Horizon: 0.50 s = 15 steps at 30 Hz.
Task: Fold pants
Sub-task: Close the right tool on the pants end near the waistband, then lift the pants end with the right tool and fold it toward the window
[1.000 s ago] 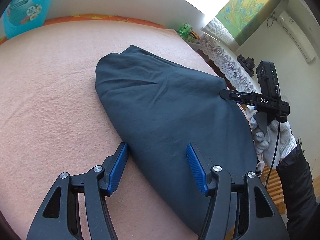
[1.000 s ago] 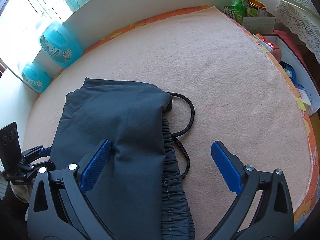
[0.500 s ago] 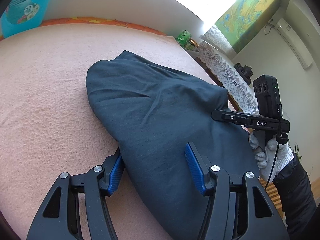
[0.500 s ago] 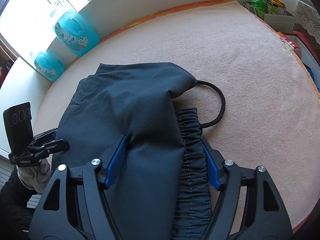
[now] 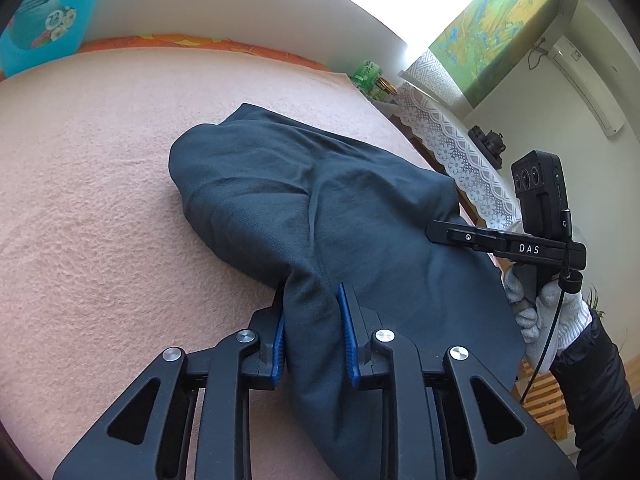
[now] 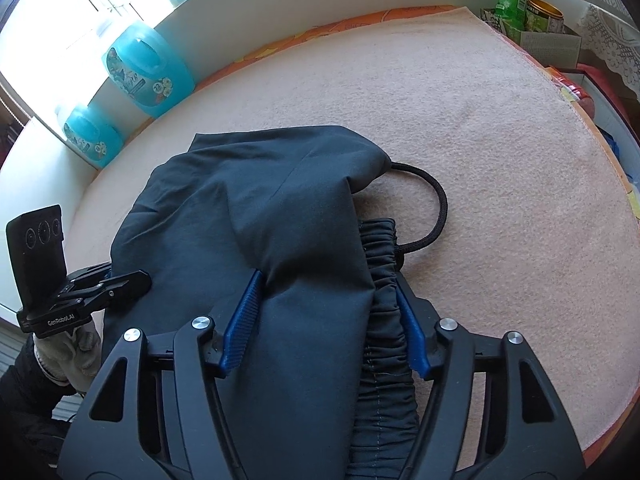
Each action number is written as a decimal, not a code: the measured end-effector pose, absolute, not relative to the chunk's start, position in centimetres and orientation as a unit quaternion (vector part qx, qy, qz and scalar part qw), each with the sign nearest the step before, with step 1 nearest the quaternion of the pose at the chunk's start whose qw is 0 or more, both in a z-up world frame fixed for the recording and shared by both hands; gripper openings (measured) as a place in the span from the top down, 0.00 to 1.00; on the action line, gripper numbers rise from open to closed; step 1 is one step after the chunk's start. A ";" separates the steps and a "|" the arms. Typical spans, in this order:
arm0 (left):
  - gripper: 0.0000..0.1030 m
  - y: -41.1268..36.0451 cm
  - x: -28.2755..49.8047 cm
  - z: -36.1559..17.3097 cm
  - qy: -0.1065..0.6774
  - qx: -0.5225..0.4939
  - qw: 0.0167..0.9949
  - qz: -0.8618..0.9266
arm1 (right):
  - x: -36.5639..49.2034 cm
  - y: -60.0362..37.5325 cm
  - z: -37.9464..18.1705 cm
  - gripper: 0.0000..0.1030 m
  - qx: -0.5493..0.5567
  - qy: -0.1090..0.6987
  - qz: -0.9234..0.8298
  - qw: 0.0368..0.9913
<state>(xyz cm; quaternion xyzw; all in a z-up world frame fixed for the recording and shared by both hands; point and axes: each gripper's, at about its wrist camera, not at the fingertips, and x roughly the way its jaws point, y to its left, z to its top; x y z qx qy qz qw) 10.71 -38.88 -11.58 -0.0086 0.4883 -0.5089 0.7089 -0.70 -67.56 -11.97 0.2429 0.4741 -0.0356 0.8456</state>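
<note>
pants (image 5: 360,216): dark, soft, limp cloth, looking light; lying folded over on the pink blanket (image 5: 80,208), reaching from ahead of both grippers back under their jaws. Judging it will be sagging and sliding once lifted.
grip points: pinching bunched edge folds, not flat panels; the gathered waistband (image 6: 384,320) is looking like the firmest hold.
left gripper (image 5: 312,332): jaws have just been closing, now narrow, pinching a raised ridge of the near edge between the blue pads.
left pose: tilting down toward the blanket, gloved hand (image 6: 68,344) gripping below the handle.
right gripper (image 6: 324,320): jaws have been closing, now medium-wide, pads pressing both sides of a thick bundle, folded layer plus waistband.
right pose: pitching down more steeply; drawstring (image 6: 434,200) looping just ahead of its right pad.
</note>
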 end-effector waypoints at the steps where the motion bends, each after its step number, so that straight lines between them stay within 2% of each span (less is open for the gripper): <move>1: 0.79 -38.8 10.8 -11.6 0.490 -0.010 0.708 -0.508 | -0.6 -67.5 -12.1 0.26 0.242 0.472 -0.027 0.847; 3: 0.79 -38.9 11.0 -11.9 0.498 -0.015 0.702 -0.508 | -0.5 -66.9 -12.1 0.19 0.226 0.473 -0.028 0.851; 5: 0.79 -39.0 11.1 -12.0 0.501 -0.020 0.701 -0.508 | -0.3 -65.9 -12.1 0.21 0.200 0.478 -0.040 0.854; 11: 0.84 -39.4 10.3 -11.1 0.477 -0.003 0.715 -0.511 | -1.1 -65.2 -11.2 0.38 0.199 0.462 -0.068 0.861; 15: 0.87 -39.8 9.8 -10.3 0.464 0.002 0.720 -0.516 | -1.7 -64.3 -9.3 0.58 0.186 0.444 -0.069 0.874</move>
